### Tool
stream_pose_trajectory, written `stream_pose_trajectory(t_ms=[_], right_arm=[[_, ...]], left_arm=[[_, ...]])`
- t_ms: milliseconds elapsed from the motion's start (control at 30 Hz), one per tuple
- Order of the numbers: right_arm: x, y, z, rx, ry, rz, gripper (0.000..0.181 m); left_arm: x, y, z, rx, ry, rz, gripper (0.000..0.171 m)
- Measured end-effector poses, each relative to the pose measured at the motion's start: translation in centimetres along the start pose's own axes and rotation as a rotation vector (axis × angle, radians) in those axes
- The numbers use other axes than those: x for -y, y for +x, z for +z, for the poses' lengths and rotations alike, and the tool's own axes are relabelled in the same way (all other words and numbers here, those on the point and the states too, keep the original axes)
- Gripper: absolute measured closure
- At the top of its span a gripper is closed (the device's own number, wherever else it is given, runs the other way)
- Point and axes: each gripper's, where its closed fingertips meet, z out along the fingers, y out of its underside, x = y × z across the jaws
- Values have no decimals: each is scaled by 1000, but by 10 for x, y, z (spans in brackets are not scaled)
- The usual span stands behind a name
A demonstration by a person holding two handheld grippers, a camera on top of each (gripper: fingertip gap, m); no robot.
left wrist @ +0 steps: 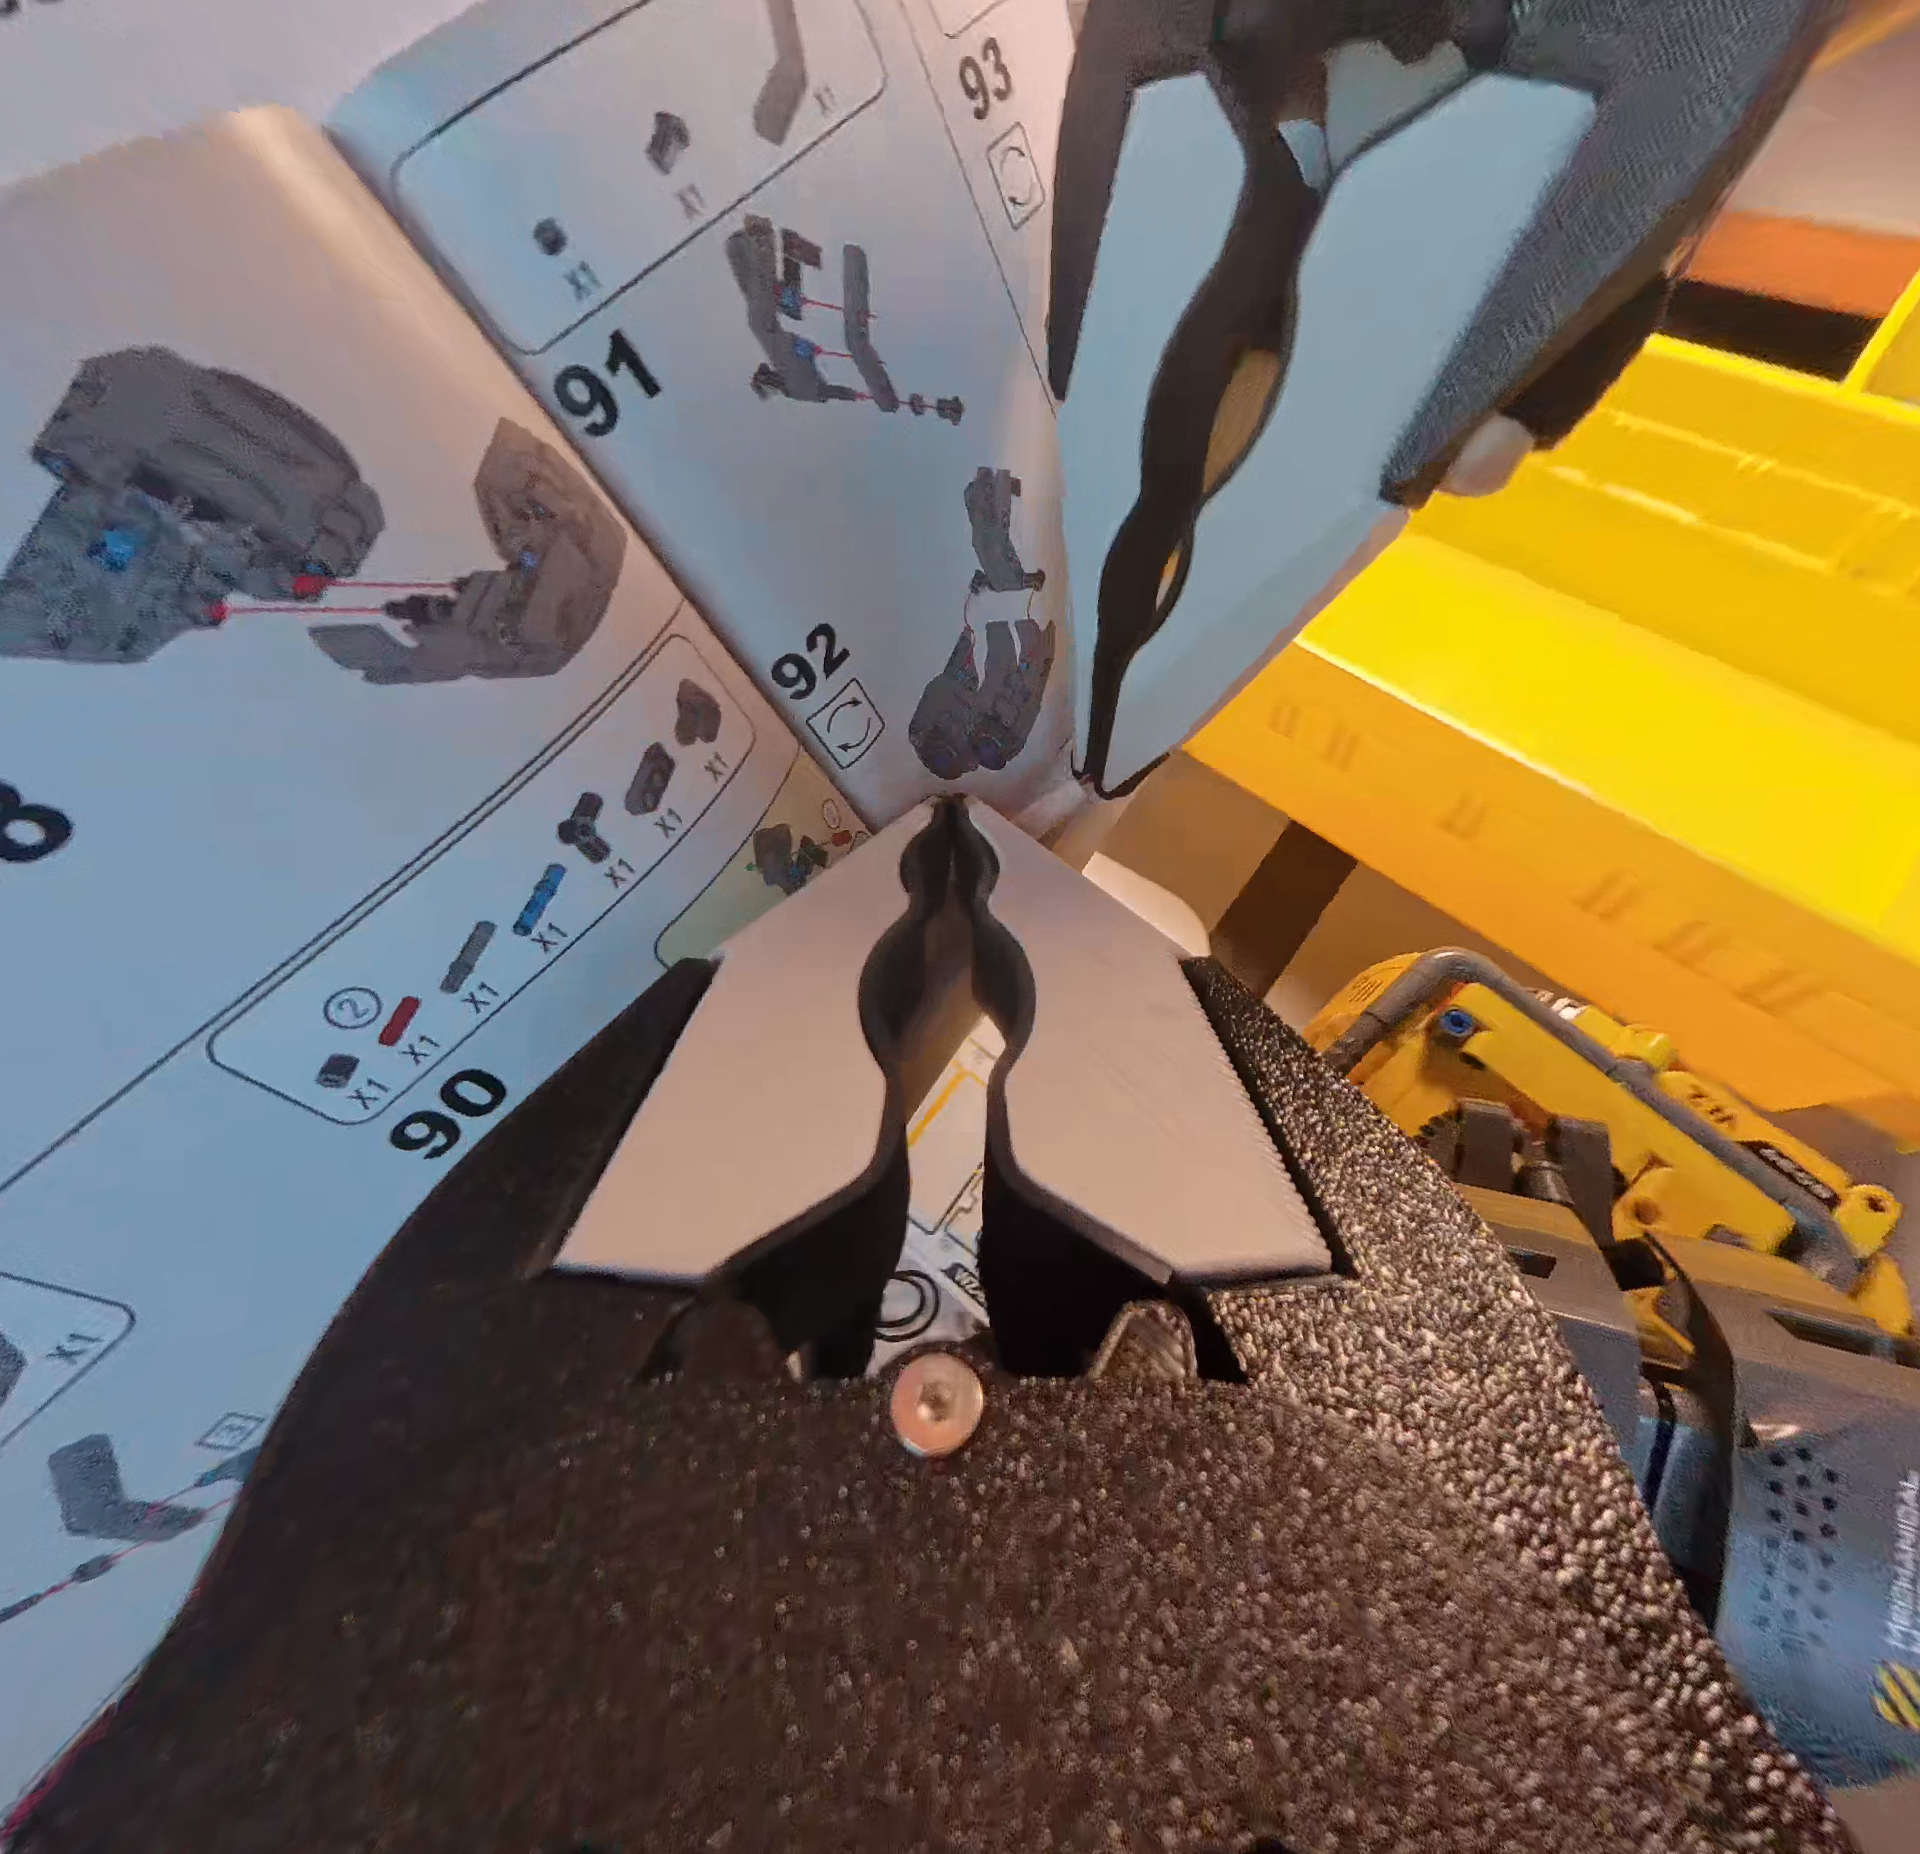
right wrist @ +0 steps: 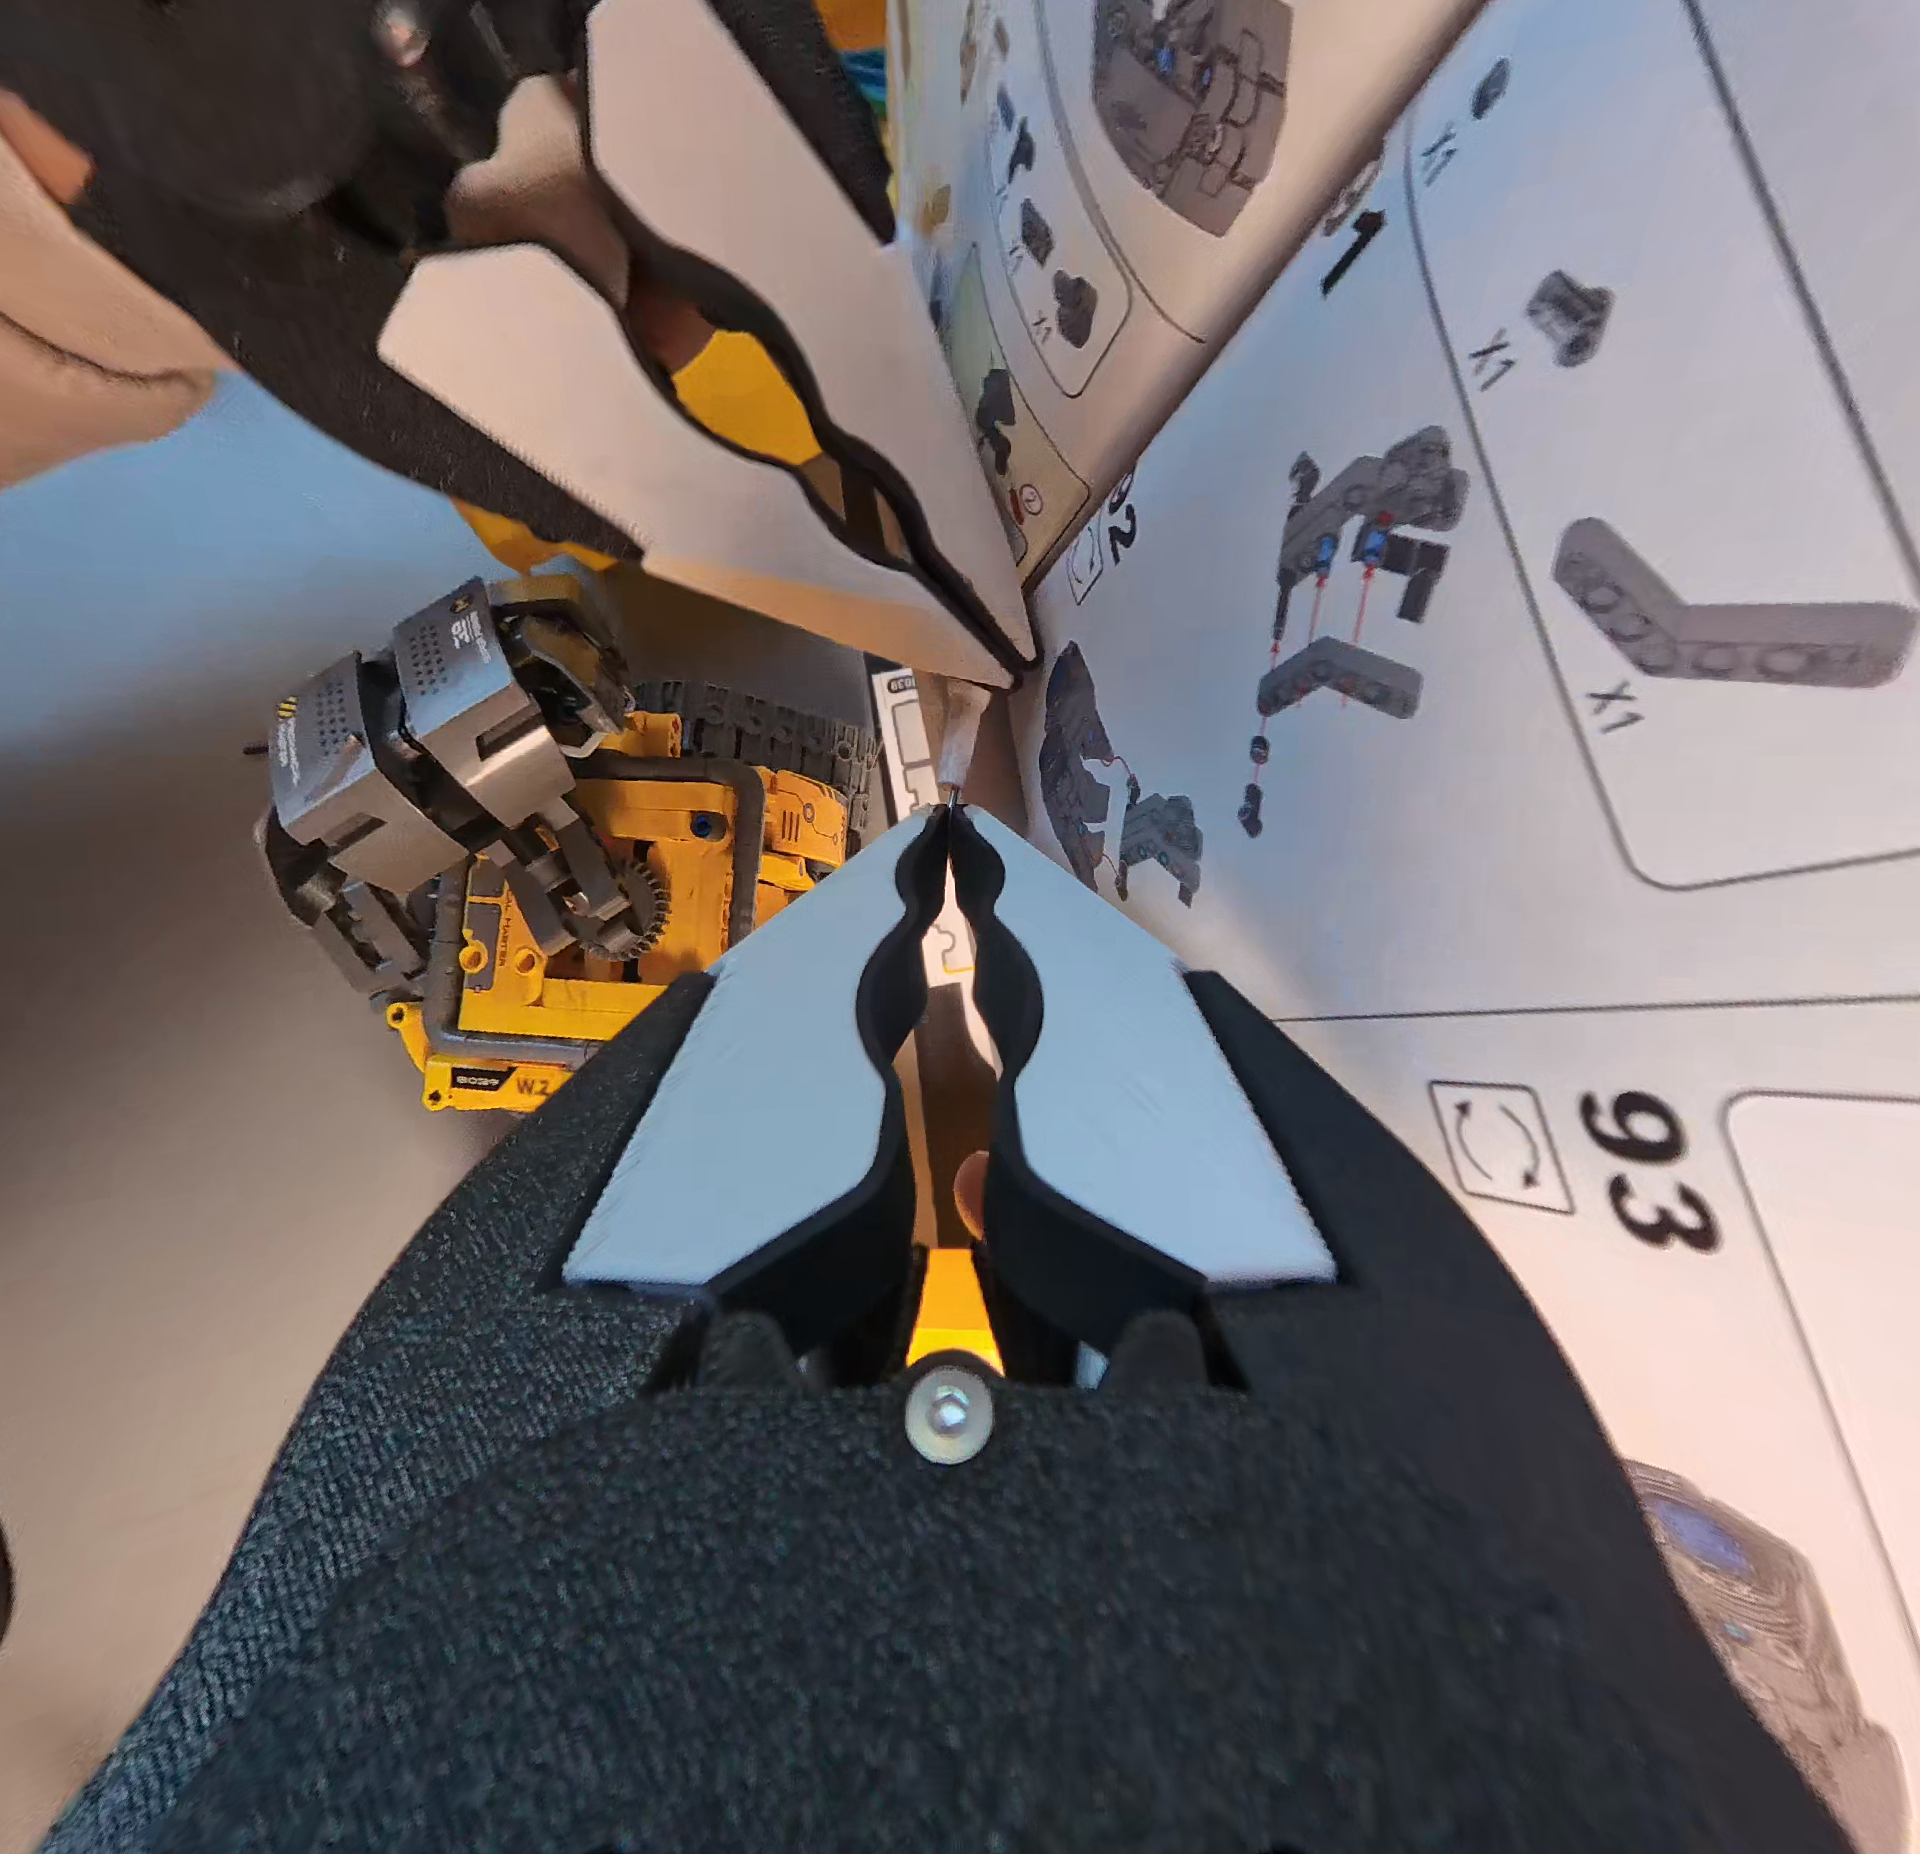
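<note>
An open instruction booklet (left wrist: 343,786) with printed building-step pictures is held up in front of both cameras. My left gripper (left wrist: 948,805) is shut, its tips pinching the lower edge of a page near the fold. My right gripper (left wrist: 1093,778) comes in from the upper right and is shut on the neighbouring page's lower corner, a few centimetres from the left tips. In the right wrist view my right gripper (right wrist: 948,812) pinches a curled bit of page edge (right wrist: 962,734), the booklet (right wrist: 1558,869) fills the right side, and the left gripper (right wrist: 1023,666) is just above.
A yellow and grey brick-built tracked vehicle model (left wrist: 1558,1129) stands on the table (right wrist: 135,1129) beneath the booklet; it also shows in the right wrist view (right wrist: 582,869). A yellow plastic compartment bin (left wrist: 1610,661) stands behind, to the right. The grippers are tip to tip, or close to it.
</note>
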Motion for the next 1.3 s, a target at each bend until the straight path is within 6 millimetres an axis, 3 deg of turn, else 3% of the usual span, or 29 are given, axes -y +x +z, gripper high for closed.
stream_pose_trajectory(t_ms=[267, 367, 533, 733, 867, 933, 1000, 1100, 1200, 1300], right_arm=[[8, 2, -22, -56, 246, -27, 181], [7, 1, -16, -112, 201, -69, 181], [5, 6, -6, -184, 143, -90, 181], [5, 8, -8, -309, 100, -150, 178], [15, -7, -32, -395, 196, -165, 166], [6, 6, -51, -557, 210, -178, 169], [-3, 13, -58, -620, 247, -148, 175], [-3, 9, -39, -584, 306, -136, 174], [-2, 11, -14, -591, 257, -135, 177], [0, 13, -9, -623, 228, -160, 178]], left_arm=[[10, -7, -7, -113, 106, -352, 171], [14, -7, -10, -154, 147, -430, 171], [20, -5, -17, -157, 219, -410, 171], [11, -9, -26, -16, 185, -237, 171], [-4, -16, -43, 108, 147, -90, 171], [-13, -24, -53, 170, 127, -38, 171], [-22, -33, -59, 221, 96, 2, 171], [-28, -42, -60, 253, 73, -2, 171], [-29, -46, -57, 273, 65, -10, 171], [-31, -47, -59, 274, 59, -27, 171]])
